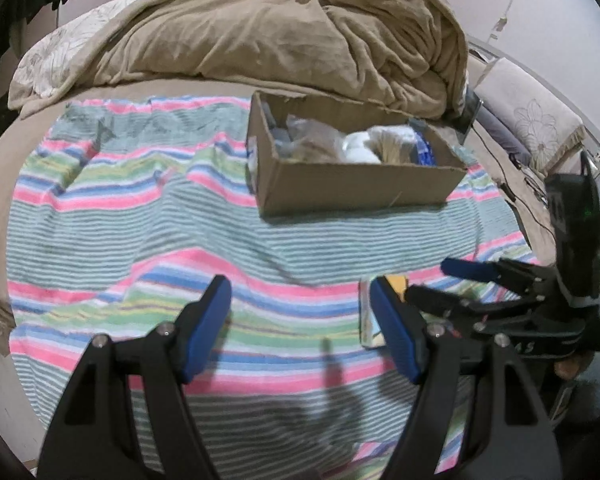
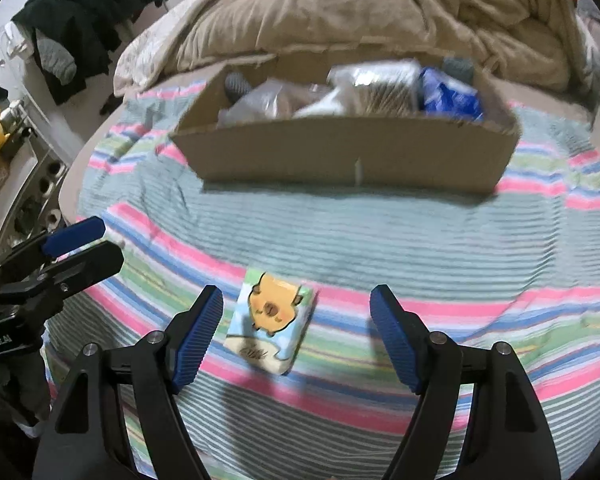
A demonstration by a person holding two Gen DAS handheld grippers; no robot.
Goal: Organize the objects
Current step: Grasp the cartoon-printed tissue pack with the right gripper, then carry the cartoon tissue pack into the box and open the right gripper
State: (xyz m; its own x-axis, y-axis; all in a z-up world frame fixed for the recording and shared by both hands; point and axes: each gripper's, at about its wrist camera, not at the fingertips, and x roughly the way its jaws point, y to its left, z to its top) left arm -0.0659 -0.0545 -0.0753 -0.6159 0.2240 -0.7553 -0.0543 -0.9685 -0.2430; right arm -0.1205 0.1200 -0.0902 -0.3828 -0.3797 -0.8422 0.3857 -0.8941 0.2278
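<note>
The tissue pack [image 2: 270, 326] lies flat on the striped towel [image 2: 380, 232], near me, between my right tongs [image 2: 296, 336] but close to the left finger. It looks light and soft, with slippery wrap, so I would pinch its long sides gently. Both my tongs are wide apart and empty; the left tongs [image 1: 302, 328] hang over bare towel. Far behind stands the box [image 2: 340, 152], its contents blurred and hard to name
</note>
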